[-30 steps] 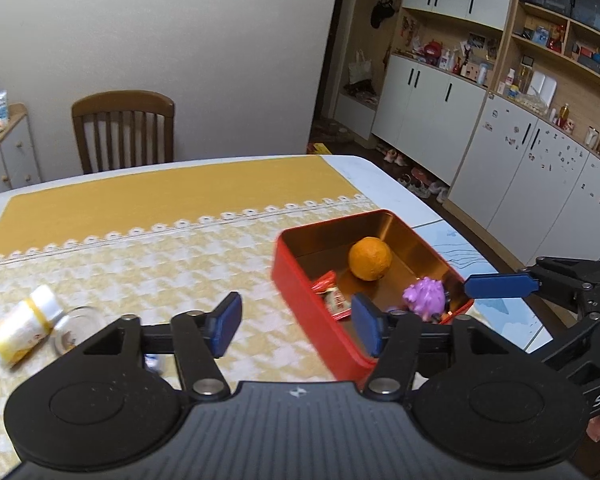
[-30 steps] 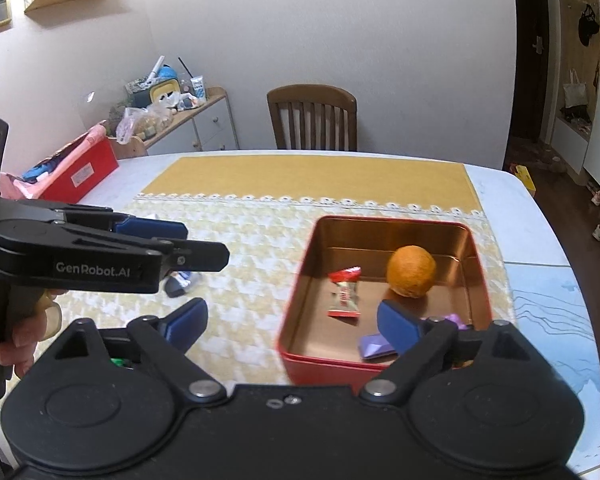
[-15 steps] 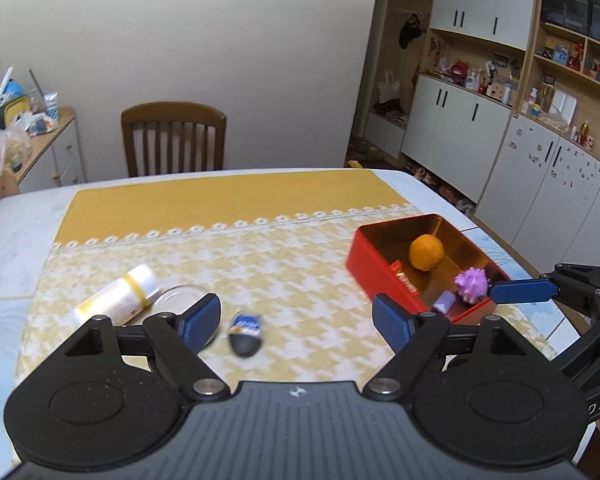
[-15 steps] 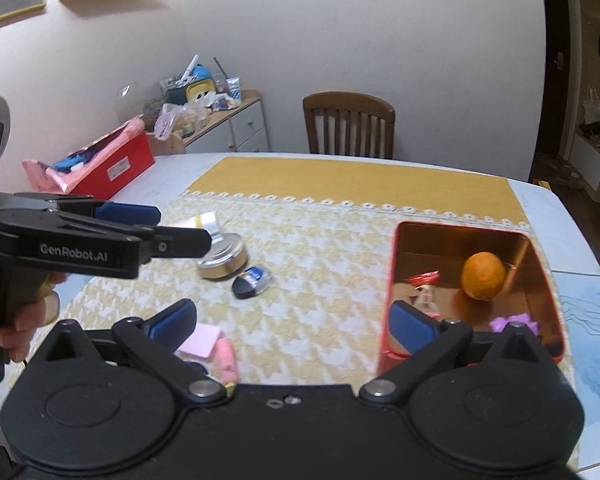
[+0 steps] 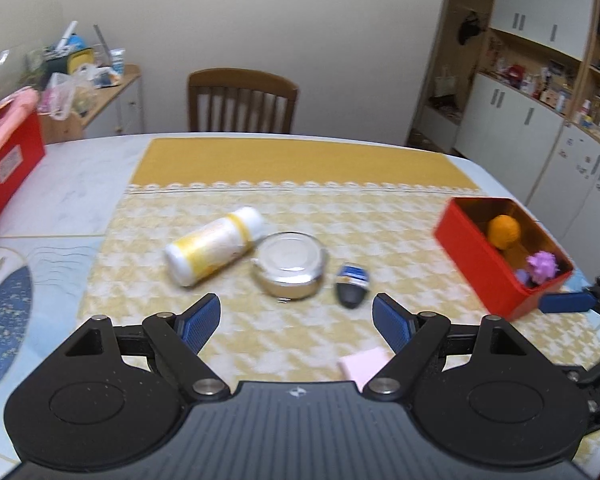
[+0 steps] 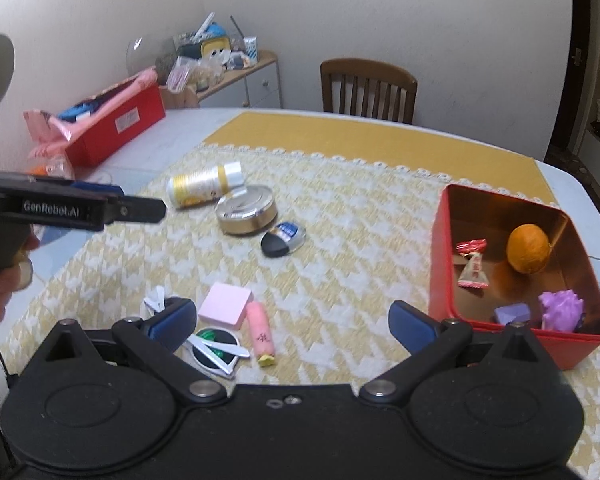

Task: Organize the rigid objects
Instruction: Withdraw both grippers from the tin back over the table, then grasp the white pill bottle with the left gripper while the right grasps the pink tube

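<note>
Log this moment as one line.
left gripper: open, empty | right gripper: open, empty | tin: orange inside | bottle: on mat

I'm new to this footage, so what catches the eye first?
The red tin at the right of the yellow cloth, holding an orange. Left of it, loose on the cloth, a yellow bottle lies on its side against a round metal tin.

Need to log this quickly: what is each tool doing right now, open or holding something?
Left tool: open, nothing between its fingers.
Right tool: open, holding nothing.
</note>
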`<action>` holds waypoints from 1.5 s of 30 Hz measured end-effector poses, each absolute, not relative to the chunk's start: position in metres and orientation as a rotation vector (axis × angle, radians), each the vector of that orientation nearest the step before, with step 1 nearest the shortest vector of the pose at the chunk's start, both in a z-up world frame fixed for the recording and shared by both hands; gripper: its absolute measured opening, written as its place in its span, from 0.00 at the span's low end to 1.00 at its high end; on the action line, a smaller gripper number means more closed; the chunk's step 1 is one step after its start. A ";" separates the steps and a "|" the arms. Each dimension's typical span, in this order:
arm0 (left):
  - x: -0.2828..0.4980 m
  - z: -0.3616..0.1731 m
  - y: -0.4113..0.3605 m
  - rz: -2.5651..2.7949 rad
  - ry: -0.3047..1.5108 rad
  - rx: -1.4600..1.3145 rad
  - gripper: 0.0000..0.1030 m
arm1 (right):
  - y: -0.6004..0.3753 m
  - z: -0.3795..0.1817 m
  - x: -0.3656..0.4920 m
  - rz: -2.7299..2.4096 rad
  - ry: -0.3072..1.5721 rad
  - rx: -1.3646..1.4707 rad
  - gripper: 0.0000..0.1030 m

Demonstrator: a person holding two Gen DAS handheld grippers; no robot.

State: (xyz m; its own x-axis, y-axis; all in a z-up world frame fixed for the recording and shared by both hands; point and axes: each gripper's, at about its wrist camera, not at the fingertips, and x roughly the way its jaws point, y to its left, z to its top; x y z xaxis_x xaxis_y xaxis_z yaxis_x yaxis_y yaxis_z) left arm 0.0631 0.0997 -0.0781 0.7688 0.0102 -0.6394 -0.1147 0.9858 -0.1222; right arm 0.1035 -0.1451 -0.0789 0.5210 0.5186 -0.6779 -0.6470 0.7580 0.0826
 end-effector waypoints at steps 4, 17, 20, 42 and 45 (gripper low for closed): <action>0.072 -0.082 0.122 0.102 0.666 -0.135 0.81 | -0.133 -0.088 0.108 0.713 0.775 -0.207 0.98; 0.149 -0.126 0.162 0.119 0.740 -0.003 0.81 | -0.105 -0.124 0.134 0.676 0.877 -0.256 0.78; 0.165 -0.135 0.165 0.100 0.752 0.026 0.81 | -0.101 -0.129 0.136 0.683 0.891 -0.277 0.71; 0.212 -0.164 0.172 0.036 0.791 0.048 0.72 | -0.077 -0.141 0.142 0.701 0.914 -0.372 0.31; 0.212 -0.163 0.167 0.030 0.790 0.088 0.59 | -0.080 -0.141 0.138 0.702 0.911 -0.371 0.28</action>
